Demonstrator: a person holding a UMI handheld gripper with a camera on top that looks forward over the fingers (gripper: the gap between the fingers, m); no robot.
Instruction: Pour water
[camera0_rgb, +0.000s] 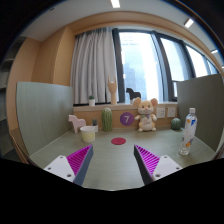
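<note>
The grey-green table (112, 158) has a smooth, matt top with only a faint sheen. On it, the clear plastic water bottle (189, 131) looks glossy and see-through, with a blue label band. The cream-coloured plastic cup (89, 134) is smooth and dull. The plush mouse toy with pink ears (146, 115) has a soft, fuzzy cloth surface. The flat round pink coaster (119, 141) looks matt. Behind, the pale grey curtains (96, 62) hang as soft, folded cloth. The tongs (112, 160) carry magenta pads (78, 158) with a ribbed, rubbery look.
</note>
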